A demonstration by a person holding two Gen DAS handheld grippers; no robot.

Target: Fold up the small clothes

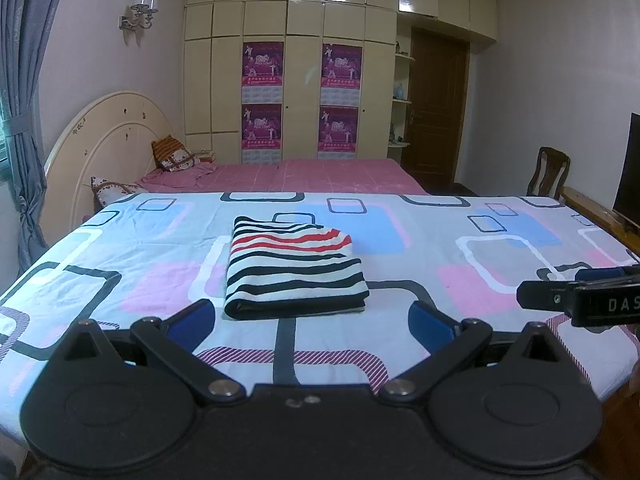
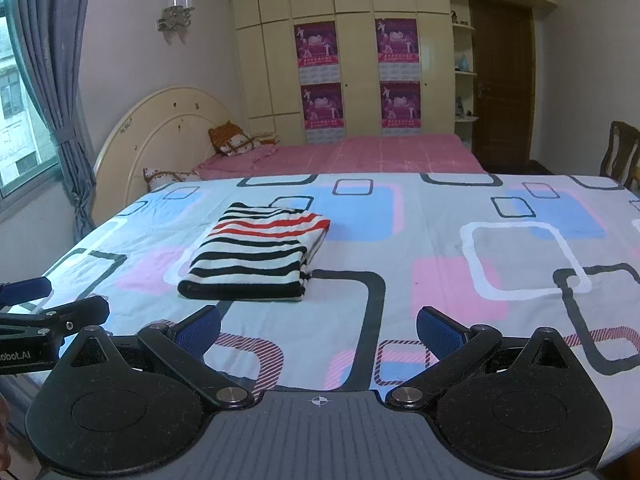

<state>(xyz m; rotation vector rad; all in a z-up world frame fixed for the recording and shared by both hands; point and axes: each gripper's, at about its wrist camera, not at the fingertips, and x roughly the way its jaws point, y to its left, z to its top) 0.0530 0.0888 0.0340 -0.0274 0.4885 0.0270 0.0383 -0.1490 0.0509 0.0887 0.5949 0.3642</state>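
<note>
Both the left tool (image 1: 312, 322) and right tool (image 2: 318, 330) gape wide, holding nothing. Just ahead on the tabletop (image 1: 460, 248) lies the striped garment (image 1: 294, 268), seemingly folded; any final smoothing should press lightly, not drag.

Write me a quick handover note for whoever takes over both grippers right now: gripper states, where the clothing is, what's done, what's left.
Left gripper: open, empty, held just short of the garment's near edge.
Right gripper: open, empty, held to the right of the left one, also clear of the cloth.
Striped garment: folded into a compact rectangle, lying flat on the patterned sheet covering the work surface, thick folded edge toward the grippers.
Done: this piece looks fully folded; neither gripper touches it.
Left: no other small clothes show in either view. Probably tidy or move this piece aside, then look for the next one.
</note>
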